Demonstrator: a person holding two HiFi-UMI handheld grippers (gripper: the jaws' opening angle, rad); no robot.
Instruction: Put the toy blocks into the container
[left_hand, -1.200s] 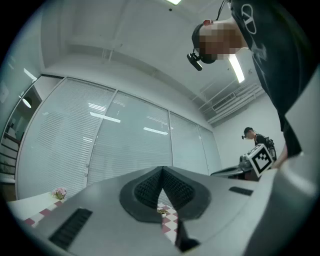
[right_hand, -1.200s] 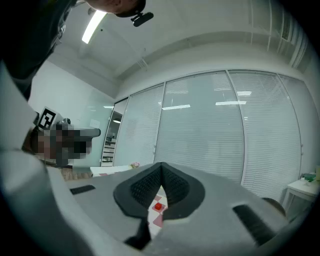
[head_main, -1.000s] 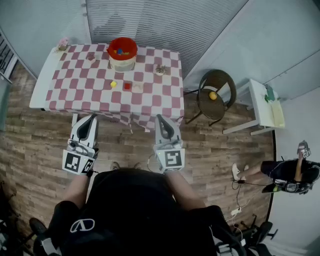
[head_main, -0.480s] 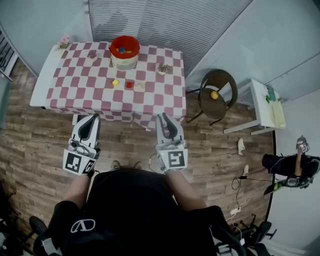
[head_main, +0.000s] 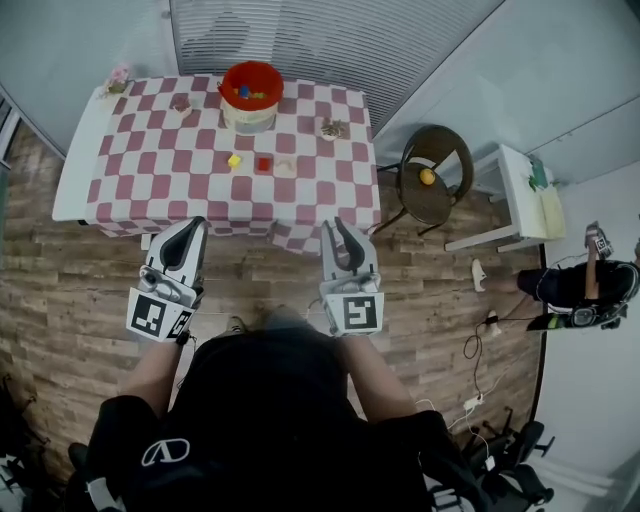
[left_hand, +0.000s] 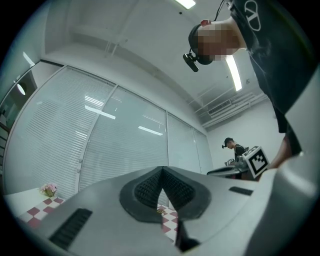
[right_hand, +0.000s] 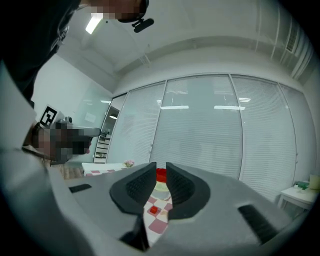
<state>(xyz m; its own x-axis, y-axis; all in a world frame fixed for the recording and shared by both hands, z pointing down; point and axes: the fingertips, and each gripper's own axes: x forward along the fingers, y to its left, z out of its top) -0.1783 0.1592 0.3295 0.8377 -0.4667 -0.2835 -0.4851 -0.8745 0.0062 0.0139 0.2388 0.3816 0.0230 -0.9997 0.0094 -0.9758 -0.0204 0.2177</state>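
The toy blocks (head_main: 263, 164) are pictured at the middle of the table (head_main: 150, 190), before the container (head_main: 248, 120) at its far edge, sighted dead ahead of the right gripper (head_main: 338, 224), whose empty jaws have just been cracked open, the left gripper (head_main: 196, 222) held shut and empty.

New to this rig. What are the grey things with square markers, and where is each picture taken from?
A person holds a two-jaw gripper in each hand. The head view looks down from the person's head onto the left gripper, the right gripper and the checked table ahead. The other two views ride on the grippers, looking along their jaws. On the table stand a red-rimmed container and, before it, a yellow block, a red block and a pale block. Nothing is held: the left jaws are together; the right jaws have just been opening slightly, with nothing between them.
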